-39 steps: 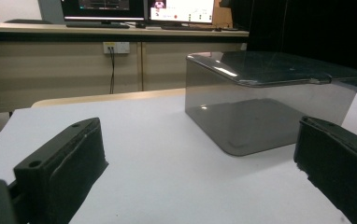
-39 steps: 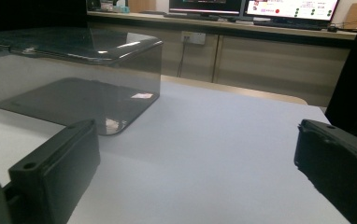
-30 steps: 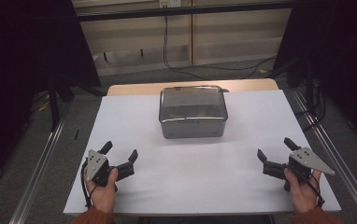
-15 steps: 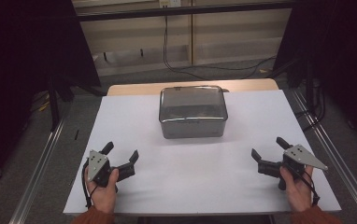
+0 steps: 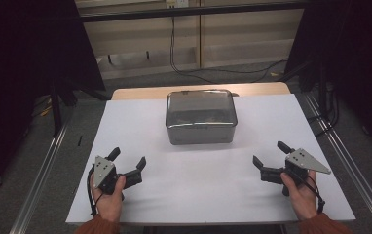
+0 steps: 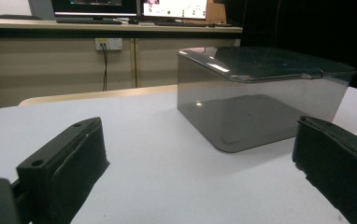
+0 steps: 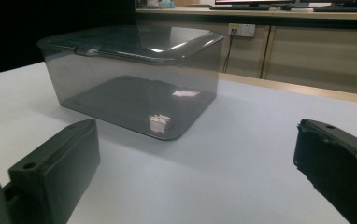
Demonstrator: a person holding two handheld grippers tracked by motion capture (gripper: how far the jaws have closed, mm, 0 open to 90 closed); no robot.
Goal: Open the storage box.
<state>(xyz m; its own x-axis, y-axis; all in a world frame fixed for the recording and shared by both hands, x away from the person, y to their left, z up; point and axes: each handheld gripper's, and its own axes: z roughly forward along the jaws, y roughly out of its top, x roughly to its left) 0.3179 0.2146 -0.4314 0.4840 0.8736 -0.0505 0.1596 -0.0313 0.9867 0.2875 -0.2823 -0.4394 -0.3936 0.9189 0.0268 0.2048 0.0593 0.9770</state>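
The left gripper point(image 5: 127, 162) is resting at seven o'clock on the white tabletop point(image 5: 203, 195), jaws spread wide and holding nothing. A smoky grey translucent box point(image 5: 201, 117) with rounded corners and a closed, glossy lid is sitting at twelve o'clock. The right gripper point(image 5: 270, 155) is lying at four o'clock, jaws likewise gaping empty.

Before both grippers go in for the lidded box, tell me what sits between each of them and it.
Nothing visible does. Only bare white table lies between the left gripper, the right gripper and the smoky box. Both grippers are open and point toward it.
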